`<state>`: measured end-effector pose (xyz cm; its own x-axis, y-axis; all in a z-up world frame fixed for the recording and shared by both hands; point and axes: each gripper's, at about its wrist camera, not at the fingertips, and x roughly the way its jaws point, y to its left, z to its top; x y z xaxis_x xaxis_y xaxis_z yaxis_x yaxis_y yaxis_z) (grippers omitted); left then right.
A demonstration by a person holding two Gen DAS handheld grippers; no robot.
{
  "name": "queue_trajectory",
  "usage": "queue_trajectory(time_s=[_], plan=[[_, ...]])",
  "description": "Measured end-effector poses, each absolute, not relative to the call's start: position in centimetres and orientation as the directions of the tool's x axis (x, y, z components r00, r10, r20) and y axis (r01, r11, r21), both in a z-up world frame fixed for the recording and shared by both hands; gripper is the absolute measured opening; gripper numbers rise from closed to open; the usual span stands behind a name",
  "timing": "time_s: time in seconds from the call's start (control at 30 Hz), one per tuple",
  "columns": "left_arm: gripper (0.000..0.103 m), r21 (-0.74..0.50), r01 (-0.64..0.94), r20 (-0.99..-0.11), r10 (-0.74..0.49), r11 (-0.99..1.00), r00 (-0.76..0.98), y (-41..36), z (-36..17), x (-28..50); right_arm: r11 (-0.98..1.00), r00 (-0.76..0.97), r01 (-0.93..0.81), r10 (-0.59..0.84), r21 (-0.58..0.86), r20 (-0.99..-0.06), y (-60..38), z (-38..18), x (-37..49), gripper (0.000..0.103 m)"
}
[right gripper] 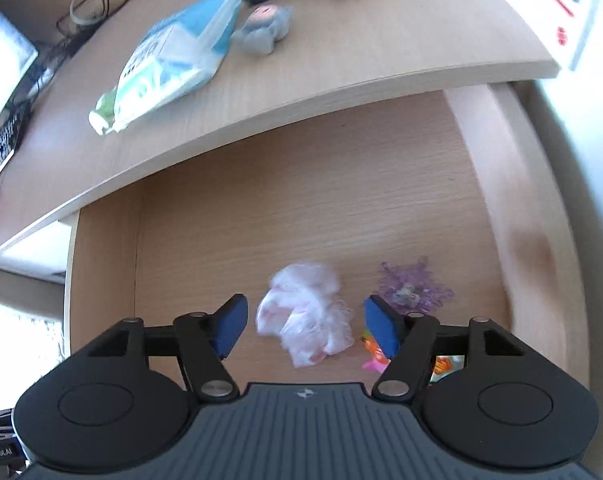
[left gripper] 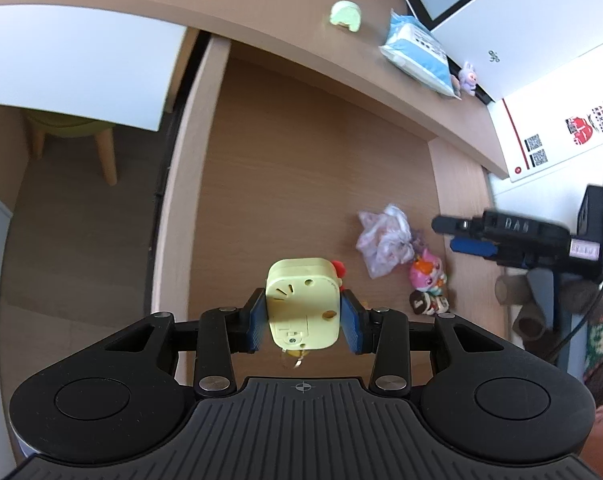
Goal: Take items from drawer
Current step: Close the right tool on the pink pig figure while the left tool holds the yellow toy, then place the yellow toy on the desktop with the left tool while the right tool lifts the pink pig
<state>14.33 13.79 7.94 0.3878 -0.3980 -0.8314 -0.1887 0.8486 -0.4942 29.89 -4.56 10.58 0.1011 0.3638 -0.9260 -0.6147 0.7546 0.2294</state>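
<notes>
Desk top's kinda cluttered: a blue-and-white plastic pack of wipes point(right gripper: 169, 60) lies flat near the front edge, with a small grey plush toy point(right gripper: 265, 28) right beside it. A pale green rounded toy point(left gripper: 346, 16) sits further along. There's a little purple bunny figure point(left gripper: 467, 78) by a white box with red print point(left gripper: 557, 132). A green chair with wooden legs point(left gripper: 77, 136) stands on the floor.

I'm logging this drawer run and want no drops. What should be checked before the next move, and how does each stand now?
1. Left gripper shut on the yellow toy: ok.
2. Toy centred between the pads: ok.
3. Right gripper open: ok.
4. Crumpled plastic bag lined up between its fingers: ok.
5. Fingers level with the bag: cannot tell.
6. Desk top has bare room for items: ok.
</notes>
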Motion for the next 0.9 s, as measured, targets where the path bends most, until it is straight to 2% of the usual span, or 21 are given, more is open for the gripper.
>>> queue_trajectory(time_s=[0.2,0.4,0.43,0.53,0.6,0.83,0.9], plan=[[0.043,-0.489,-0.147,-0.836,-0.414,0.86,0.359,12.0,8.0,15.4,0.628,0.267,-0.772,0.172,-0.103,-0.948,-4.0,7.4,30.2,0.066],[0.043,-0.469,-0.136,-0.849,-0.404,0.873,0.341,11.2,8.0,15.6,0.587,0.27,-0.796,0.131,-0.145,-0.954,-3.9,5.2,30.2,0.066],[0.043,-0.467,-0.135,-0.851,-0.403,0.874,0.338,11.1,7.9,15.7,0.571,0.276,-0.806,0.129,-0.157,-0.952,-3.6,5.2,30.1,0.065],[0.043,-0.454,-0.115,-0.859,-0.4,0.883,0.32,10.4,7.8,16.0,0.526,0.291,-0.832,0.145,-0.176,-0.946,-3.1,6.0,29.3,0.043],[0.043,-0.437,-0.08,-0.866,-0.395,0.896,0.306,9.7,7.9,16.2,0.544,0.285,-0.827,0.189,-0.142,-0.94,-3.2,7.2,29.0,0.043],[0.043,-0.422,-0.007,-0.869,-0.402,0.907,0.288,8.2,8.4,17.0,0.637,0.195,-0.759,0.414,0.131,-0.889,-5.3,13.0,28.6,0.042],[0.043,-0.418,0.004,-0.867,-0.401,0.908,0.295,8.0,8.8,17.4,0.638,0.207,-0.756,0.447,0.148,-0.87,-5.6,13.7,28.0,0.043]])
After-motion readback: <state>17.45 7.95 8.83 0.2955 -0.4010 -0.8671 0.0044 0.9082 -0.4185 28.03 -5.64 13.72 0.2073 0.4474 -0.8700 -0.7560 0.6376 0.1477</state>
